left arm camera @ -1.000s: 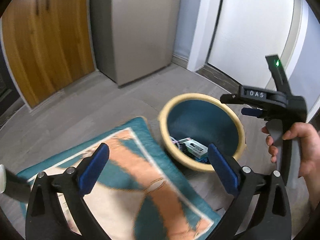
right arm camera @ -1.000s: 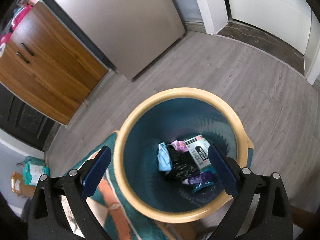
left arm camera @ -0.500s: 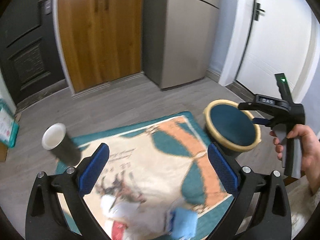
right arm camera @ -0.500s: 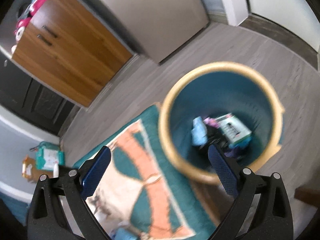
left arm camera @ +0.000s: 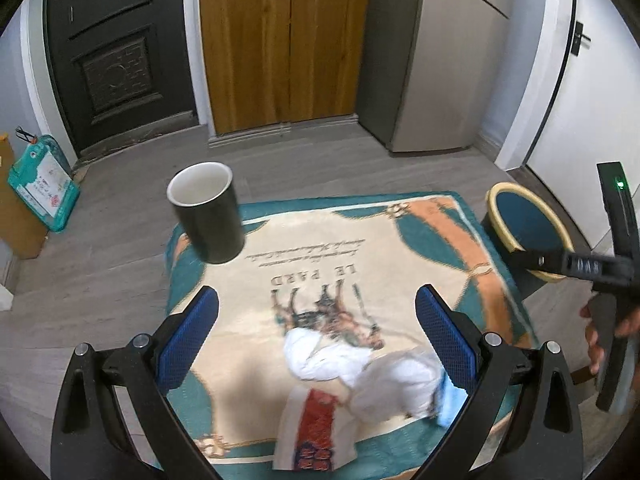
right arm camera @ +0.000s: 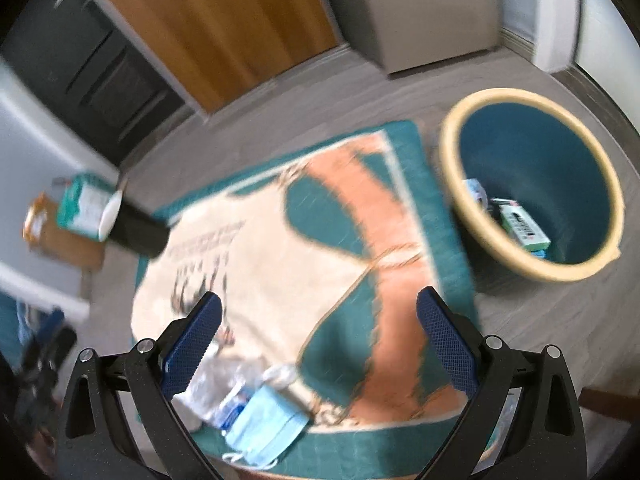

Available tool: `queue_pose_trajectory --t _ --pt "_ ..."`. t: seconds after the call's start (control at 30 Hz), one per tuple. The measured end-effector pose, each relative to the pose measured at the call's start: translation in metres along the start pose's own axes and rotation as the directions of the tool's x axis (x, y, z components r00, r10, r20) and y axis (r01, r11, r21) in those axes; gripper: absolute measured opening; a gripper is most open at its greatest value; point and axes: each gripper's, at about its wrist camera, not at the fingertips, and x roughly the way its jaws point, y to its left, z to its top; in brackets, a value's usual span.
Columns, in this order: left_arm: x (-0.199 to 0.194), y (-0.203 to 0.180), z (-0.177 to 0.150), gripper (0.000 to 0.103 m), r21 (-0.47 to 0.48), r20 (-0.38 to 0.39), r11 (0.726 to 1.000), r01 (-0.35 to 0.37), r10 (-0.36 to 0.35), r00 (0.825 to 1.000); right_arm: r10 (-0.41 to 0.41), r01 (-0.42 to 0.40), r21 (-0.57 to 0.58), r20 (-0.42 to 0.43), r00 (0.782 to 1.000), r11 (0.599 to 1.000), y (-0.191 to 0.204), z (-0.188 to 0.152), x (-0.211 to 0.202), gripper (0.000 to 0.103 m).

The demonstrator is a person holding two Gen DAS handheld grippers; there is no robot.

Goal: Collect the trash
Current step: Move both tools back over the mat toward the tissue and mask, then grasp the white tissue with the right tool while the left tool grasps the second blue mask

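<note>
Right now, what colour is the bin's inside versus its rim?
Teal-blue inside, pale yellow rim on the bin; clearest in the right wrist view.

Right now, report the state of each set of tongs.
Left tongs: open, holding nothing.
Right tongs: open, holding nothing.

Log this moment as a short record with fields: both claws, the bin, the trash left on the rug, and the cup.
left claw: open, empty, above the rug
right claw: open, empty, aimed at the rug's near edge
bin: teal inside, cream rim, on the floor beside the rug, already holds a small box and other bits
trash on rug: blue face mask, crushed clear bottle, white crumpled wrappers
cup: black outside, white inside, upright at the rug's far corner
</note>
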Motion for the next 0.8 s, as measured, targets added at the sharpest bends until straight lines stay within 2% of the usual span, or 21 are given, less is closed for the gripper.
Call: queue_pose_trajectory --t 0.1,0.3,0.47,0.57,0.63,0.7,0.73,0.8 --pt "-0.003 0.008 -0.002 0.097 0.012 0.009 0.999 -0.032 0.032 0.999 0.000 -0.001 -0.069 -0.022 1.000 0.998 0.026 -0.017 0.011 0.097" --pt "-0.008 0.034 0.001 0.097 -0.090 0.022 0.996 -0.020 0.022 1.000 0.034 -0.044 -0.204 -0.052 0.998 0.978 0.078 -0.045 0.028 0.096" --pt "-0.005 0.050 -0.001 0.097 -0.120 0.008 0.992 -0.027 0.028 1.000 0.004 -0.033 -0.327 -0.089 0.996 0.944 0.112 -0.066 0.041 0.090" --pt "-0.003 0.058 -0.001 0.097 -0.157 0.000 0.987 -0.021 0.021 1.000 -0.008 -0.038 -0.374 -0.119 0.993 0.927 0.120 -0.074 0.049 0.066" --pt "-0.001 0.063 -0.002 0.097 -0.186 -0.006 0.982 -0.015 0.014 1.000 -0.017 -0.040 -0.399 -0.138 0.990 0.916 0.122 -0.076 0.054 0.041" --pt "0.001 0.065 -0.002 0.097 -0.203 -0.010 0.979 -0.012 0.010 1.000 -0.013 -0.041 -0.402 -0.130 0.991 0.915 0.122 -0.074 0.053 0.023" --pt "0.002 0.065 -0.002 0.097 -0.208 -0.013 0.978 -0.011 0.008 1.000 -0.004 -0.044 -0.396 -0.120 0.993 0.917 0.120 -0.071 0.050 0.018" --pt "0.005 0.063 -0.002 0.097 -0.206 -0.021 0.978 -0.007 0.003 1.000 0.005 -0.042 -0.384 -0.096 0.995 0.923 0.117 -0.064 0.044 0.017"
